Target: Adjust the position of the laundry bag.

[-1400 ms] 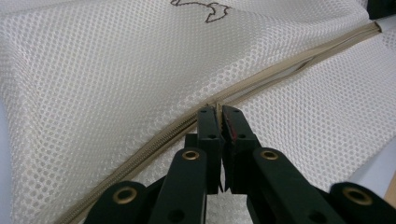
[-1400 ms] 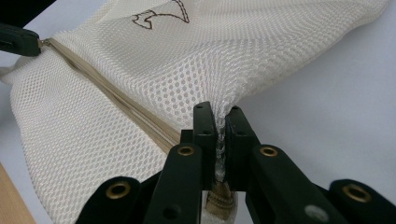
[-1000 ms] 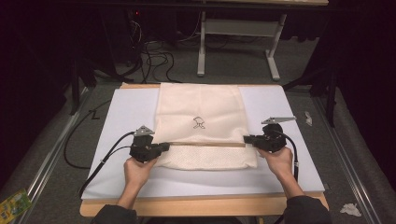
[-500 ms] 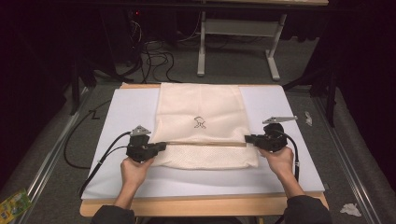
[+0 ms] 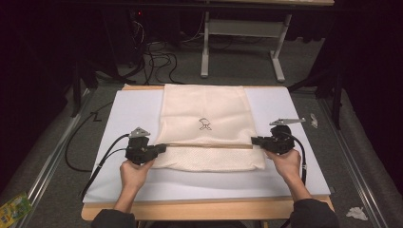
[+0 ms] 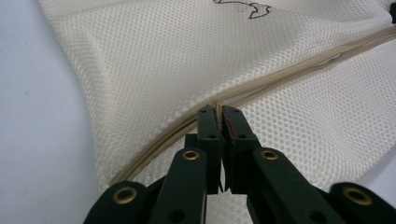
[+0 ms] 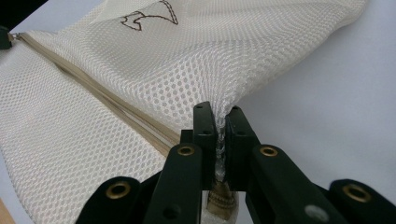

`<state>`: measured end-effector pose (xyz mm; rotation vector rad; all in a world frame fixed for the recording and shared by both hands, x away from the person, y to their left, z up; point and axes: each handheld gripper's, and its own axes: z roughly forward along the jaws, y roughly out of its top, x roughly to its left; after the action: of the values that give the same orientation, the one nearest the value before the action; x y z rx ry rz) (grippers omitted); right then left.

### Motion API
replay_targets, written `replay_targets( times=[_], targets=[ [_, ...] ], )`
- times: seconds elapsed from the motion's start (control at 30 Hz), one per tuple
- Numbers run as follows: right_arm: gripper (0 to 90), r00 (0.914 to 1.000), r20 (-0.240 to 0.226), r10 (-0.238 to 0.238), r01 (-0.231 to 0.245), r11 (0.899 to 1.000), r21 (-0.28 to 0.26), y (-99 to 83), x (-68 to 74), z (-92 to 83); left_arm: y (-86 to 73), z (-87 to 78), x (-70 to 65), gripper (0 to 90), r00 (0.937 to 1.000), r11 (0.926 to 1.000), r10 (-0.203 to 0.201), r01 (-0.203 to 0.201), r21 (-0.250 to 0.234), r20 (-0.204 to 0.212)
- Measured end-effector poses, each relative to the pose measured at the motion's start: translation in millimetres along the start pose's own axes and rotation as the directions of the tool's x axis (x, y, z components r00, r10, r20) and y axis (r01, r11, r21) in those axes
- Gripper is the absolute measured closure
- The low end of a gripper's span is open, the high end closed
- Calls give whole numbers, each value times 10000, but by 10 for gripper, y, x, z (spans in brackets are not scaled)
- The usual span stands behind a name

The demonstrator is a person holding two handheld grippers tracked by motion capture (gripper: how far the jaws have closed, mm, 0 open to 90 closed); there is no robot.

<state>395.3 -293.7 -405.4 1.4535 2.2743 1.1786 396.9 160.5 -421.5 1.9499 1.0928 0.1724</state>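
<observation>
High view has a cream mesh bag (image 5: 205, 118) laid flat in the middle of a white mat (image 5: 123, 114) that covers most of the wooden tabletop (image 5: 199, 209). Taking the bag as the landmark: a small dark embroidered logo (image 5: 205, 124) sits near its centre, and a tan zipper strip (image 5: 209, 145) runs straight across it a bit below that logo, closer to the person's edge of the bag. The left gripper (image 5: 163, 147) is right at the bag's left edge, at the end of the zipper line, and the right gripper (image 5: 254, 140) is at the bag's right edge at the other end, so the strip looks pulled taut between them. Each hand sits just outside the bag's side edge, over bare mat.

Left gripper view is pretty clear: the left gripper (image 6: 219, 114) has its jaws pinched together on the zipper strip (image 6: 299, 70), with the mesh bag (image 6: 187, 56) spreading out beyond it and part of the logo (image 6: 243, 8) at the top edge. Right gripper view shows the right gripper (image 7: 217, 112) clamped on a bunched fold of the mesh bag (image 7: 196, 56) right beside the zipper strip (image 7: 107, 100); the zipper runs away to the upper left, and the logo (image 7: 149, 18) is on the far panel. White mat (image 7: 336, 93) shows to the right of the bag there
</observation>
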Motion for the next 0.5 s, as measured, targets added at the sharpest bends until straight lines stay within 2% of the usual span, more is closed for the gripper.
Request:
replay_targets(
  times=[0.27, 0.5],
  targets=[
    [868, 10000, -23, 80, -80, 10000, 43, 1, 4, 10, 6, -34, 6, 874, 10000, 10000, -57, 57, 31, 29],
    [868, 10000, -48, -33, 34, 10000, 58, 9, 15, 14, 4, -44, 6, 874, 10000, 10000, -33, 33, 57, -23]
  ],
)
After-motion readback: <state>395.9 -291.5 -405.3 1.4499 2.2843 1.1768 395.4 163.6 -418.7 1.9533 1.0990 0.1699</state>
